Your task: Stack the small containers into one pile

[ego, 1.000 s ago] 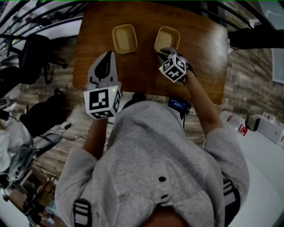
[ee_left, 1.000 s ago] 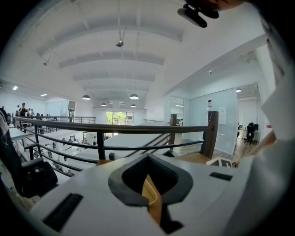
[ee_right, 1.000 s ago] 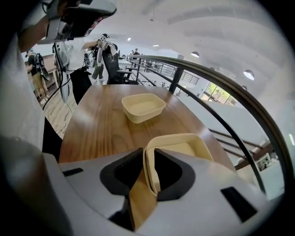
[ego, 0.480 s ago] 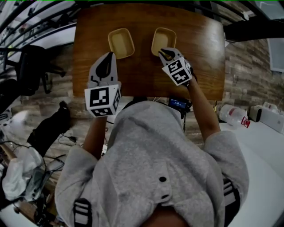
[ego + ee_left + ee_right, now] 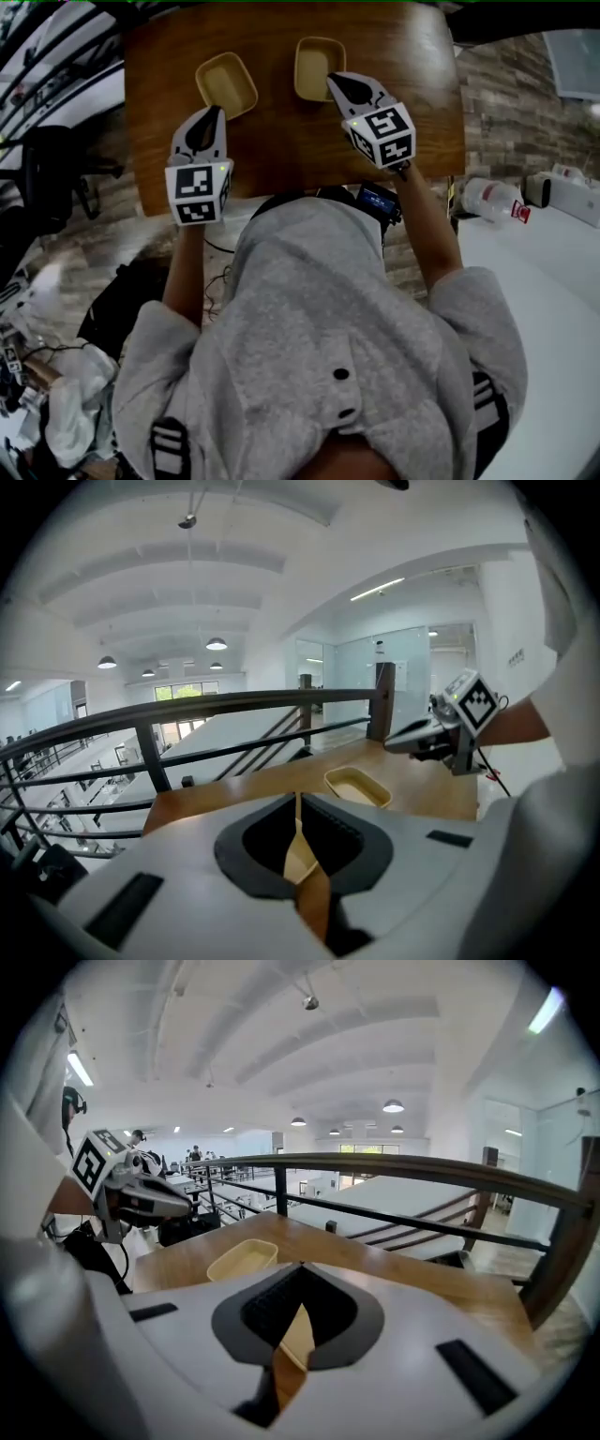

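wooden counter (image 5: 281, 141) holds the left container (image 5: 226, 84) at 12 o'clock of the closed, empty left tool (image 5: 215, 116) and the right container (image 5: 314, 66) at 11 o'clock of the closed, empty right tool (image 5: 338, 86), unstacked, so all stacking remains.

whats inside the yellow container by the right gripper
Nothing shows inside the right container; its floor looks bare yellow. In the head view the tip of the right gripper covers its near corner, so that part is unseen.
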A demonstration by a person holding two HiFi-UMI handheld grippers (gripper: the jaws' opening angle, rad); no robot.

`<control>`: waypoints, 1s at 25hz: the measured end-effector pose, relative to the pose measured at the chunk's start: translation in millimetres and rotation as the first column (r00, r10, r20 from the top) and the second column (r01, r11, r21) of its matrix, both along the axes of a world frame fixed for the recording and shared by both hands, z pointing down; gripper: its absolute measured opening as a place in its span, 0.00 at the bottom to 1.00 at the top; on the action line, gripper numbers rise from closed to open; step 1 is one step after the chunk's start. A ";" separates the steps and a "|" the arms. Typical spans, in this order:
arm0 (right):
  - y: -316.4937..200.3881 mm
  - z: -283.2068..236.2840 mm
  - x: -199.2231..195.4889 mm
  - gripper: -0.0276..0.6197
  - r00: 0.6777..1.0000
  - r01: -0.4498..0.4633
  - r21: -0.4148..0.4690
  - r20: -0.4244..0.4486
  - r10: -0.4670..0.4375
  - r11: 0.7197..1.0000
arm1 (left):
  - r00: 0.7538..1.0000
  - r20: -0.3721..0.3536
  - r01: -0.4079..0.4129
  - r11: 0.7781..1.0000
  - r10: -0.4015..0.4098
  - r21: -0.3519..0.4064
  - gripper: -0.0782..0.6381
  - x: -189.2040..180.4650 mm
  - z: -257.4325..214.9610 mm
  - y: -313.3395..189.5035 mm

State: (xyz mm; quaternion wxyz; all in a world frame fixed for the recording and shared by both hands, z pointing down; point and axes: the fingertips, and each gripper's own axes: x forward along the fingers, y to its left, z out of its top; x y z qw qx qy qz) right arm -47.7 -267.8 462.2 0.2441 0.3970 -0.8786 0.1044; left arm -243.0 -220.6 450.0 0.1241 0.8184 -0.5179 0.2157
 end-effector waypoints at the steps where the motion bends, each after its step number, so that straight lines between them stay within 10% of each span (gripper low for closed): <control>1: -1.0 -4.4 2.8 0.07 1.000 -0.012 0.010 0.004 0.012 1.000 | 1.000 0.017 -0.025 1.000 0.025 -0.010 0.13 3.1 5.6 -1.1; 11: -3.6 -15.9 37.4 0.07 0.992 -0.123 0.036 -0.004 0.124 0.992 | 0.946 0.190 -0.239 0.962 0.261 -0.130 0.23 26.7 72.8 -4.7; 25: 3.3 -11.3 66.2 0.07 0.983 -0.182 0.026 -0.020 0.183 0.983 | 0.861 0.344 -0.281 0.914 0.375 -0.293 0.24 33.1 148.7 -0.6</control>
